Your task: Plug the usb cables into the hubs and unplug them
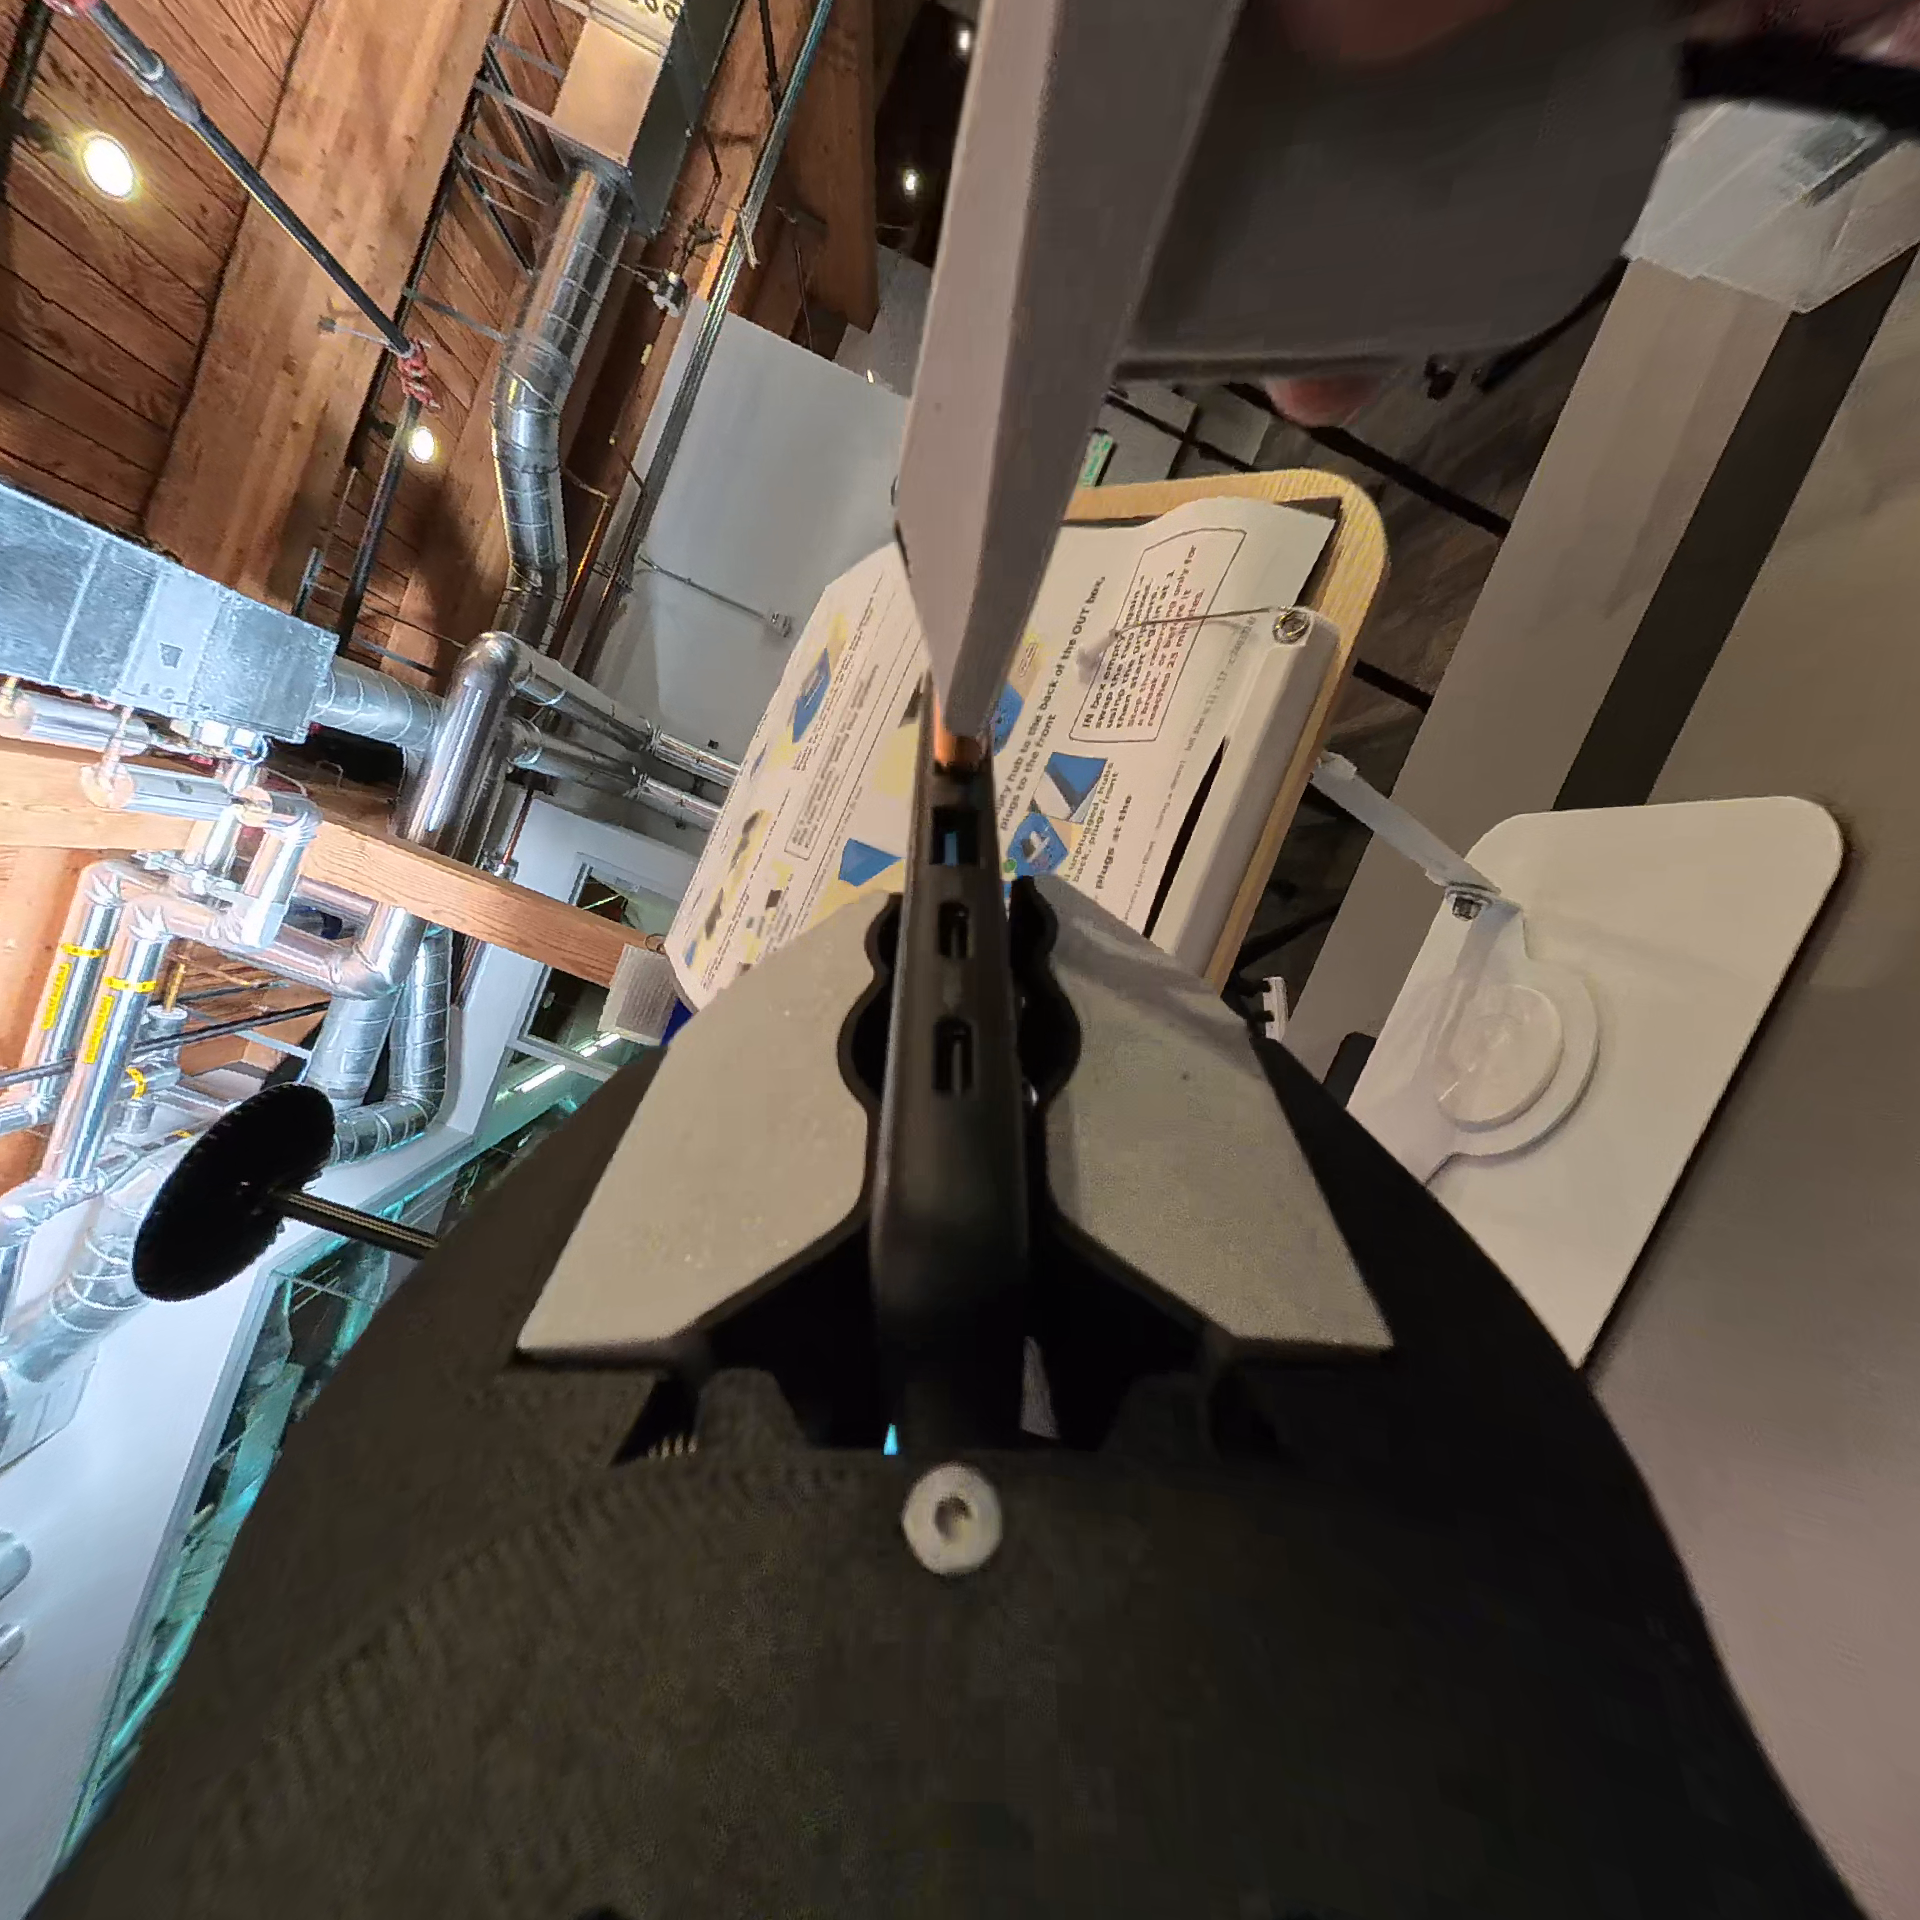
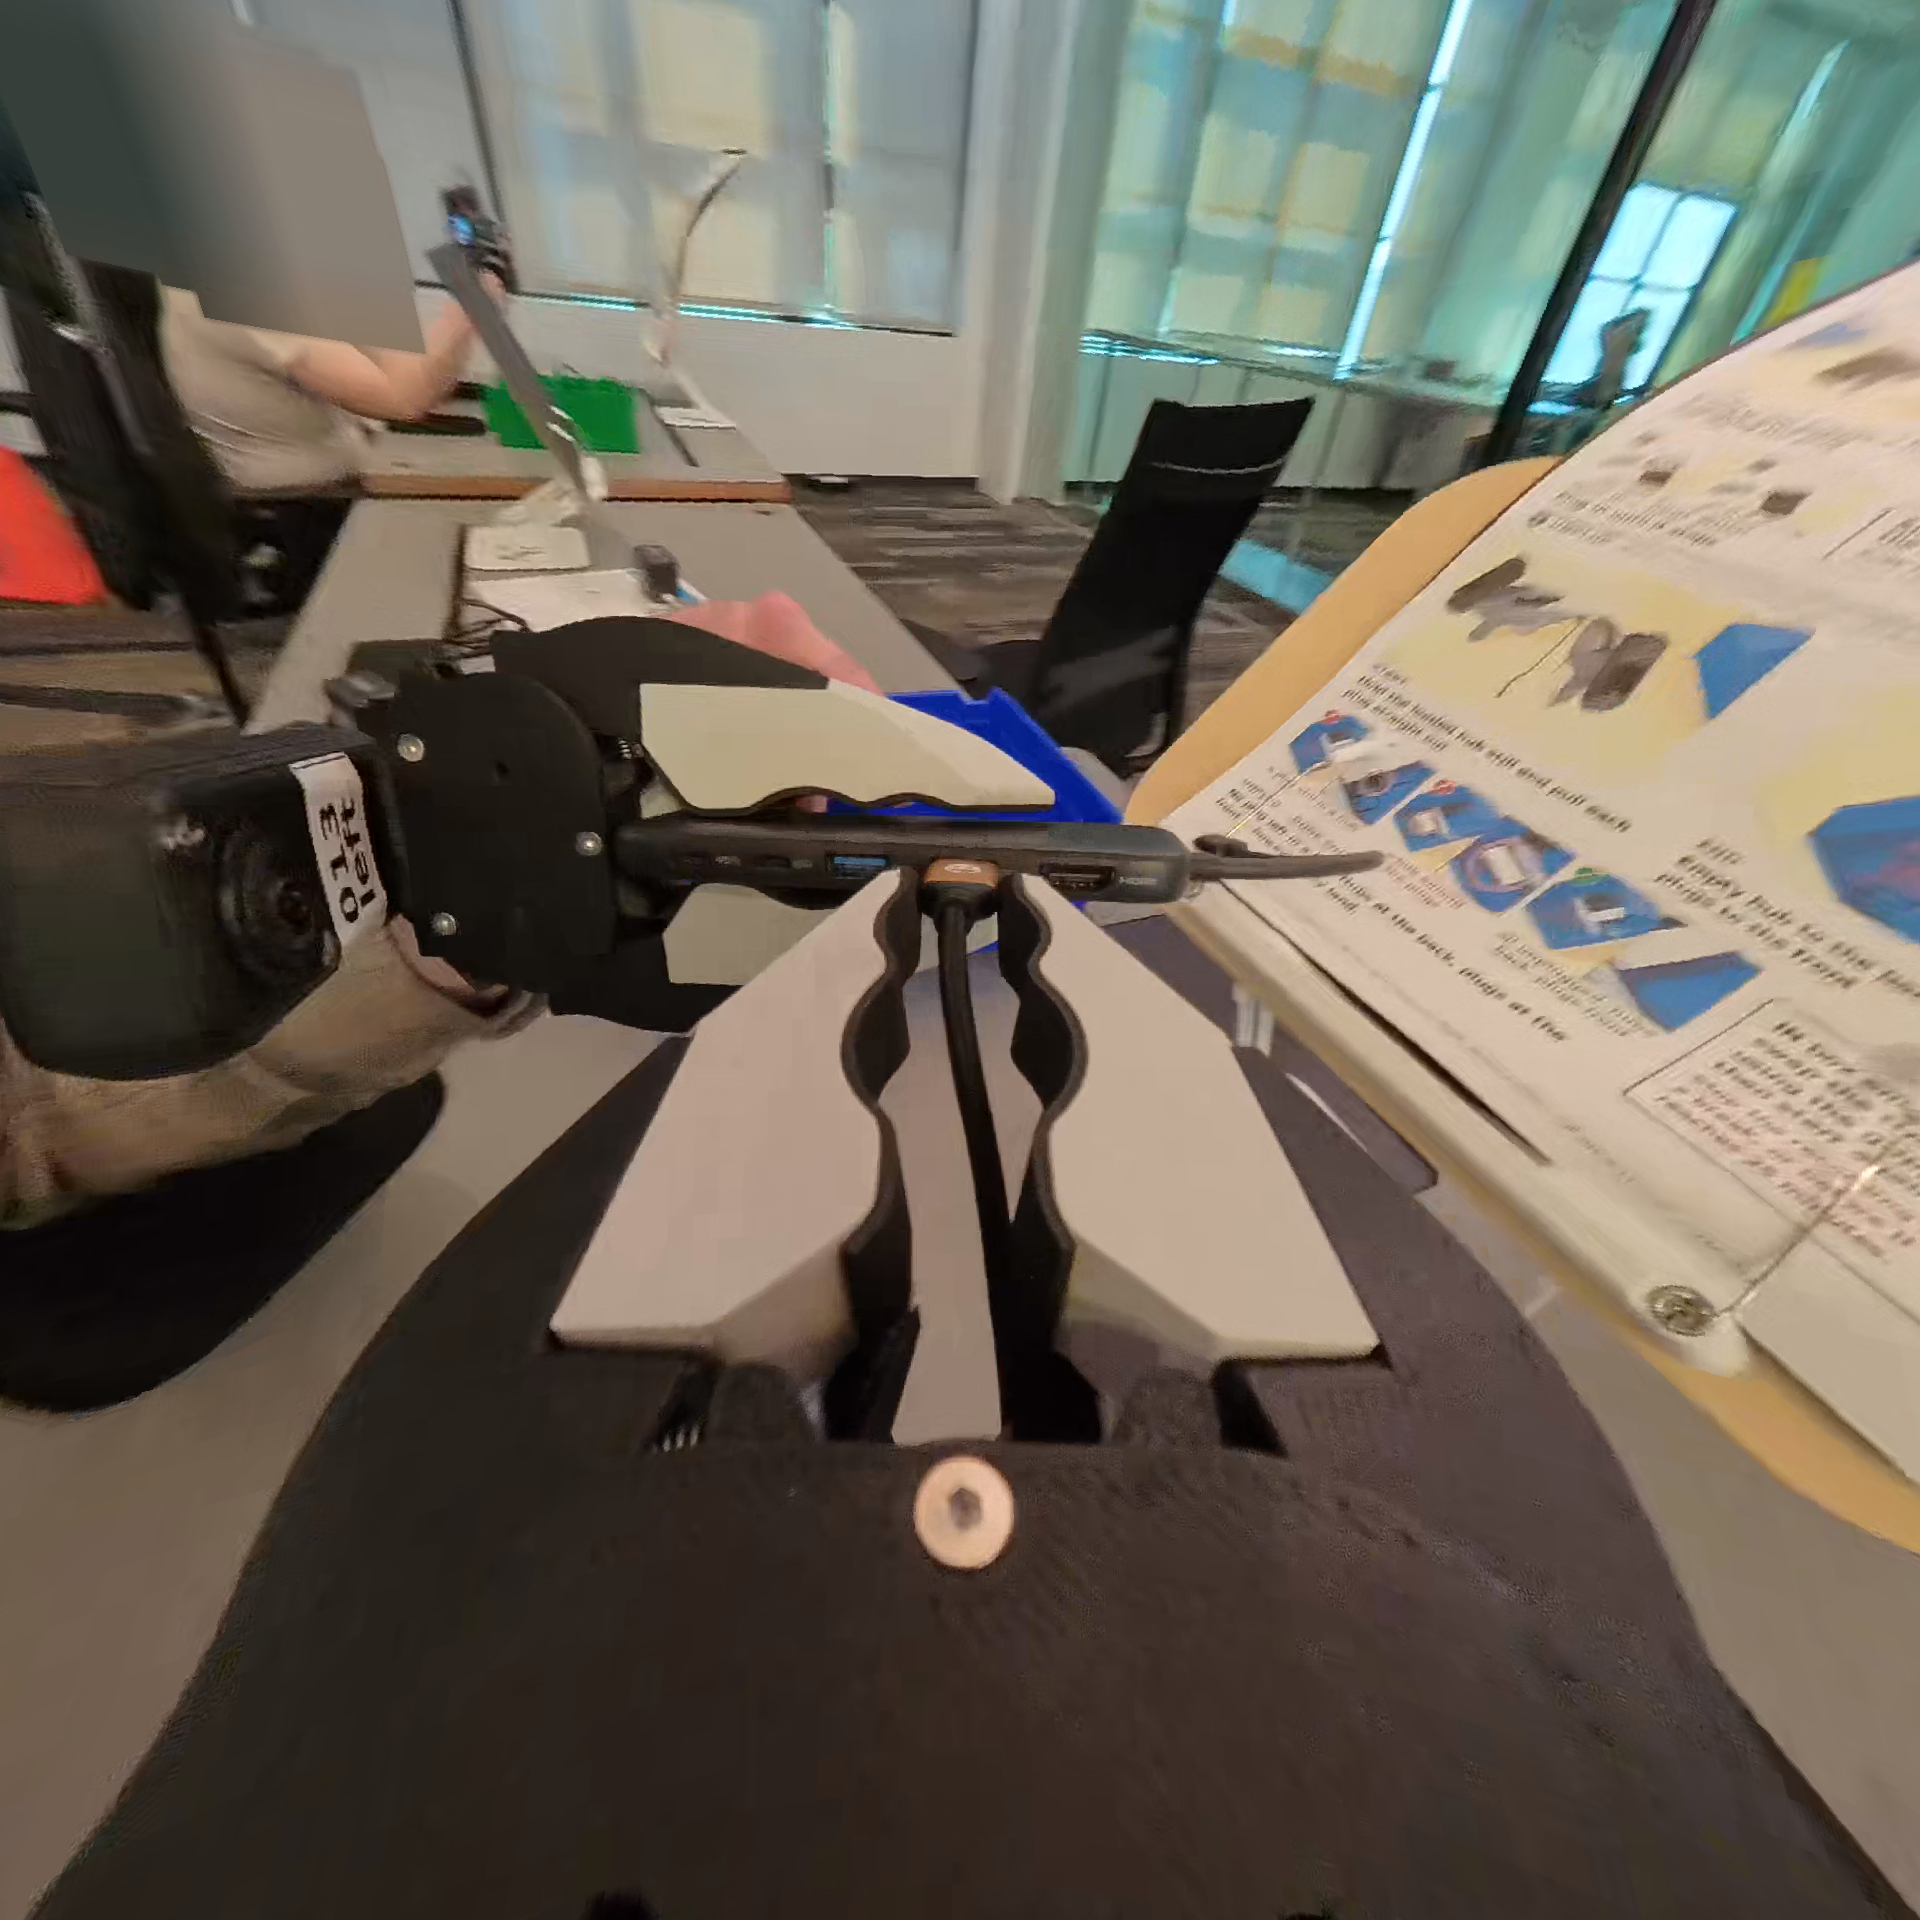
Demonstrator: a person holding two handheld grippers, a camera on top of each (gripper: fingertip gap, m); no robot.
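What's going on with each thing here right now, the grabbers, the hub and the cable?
left gripper: shut on the hub, held in the air.
hub: level, several ports empty.
usb plug: at a hub port; seating unclear.
right gripper: fingertips pinch the usb plug.

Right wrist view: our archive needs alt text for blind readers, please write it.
The right gripper pinches a copper-collared USB plug seated in a dark hub, its black cable running back between the fingers. The left gripper holds the hub level from the left, beside a tilted instruction sheet.
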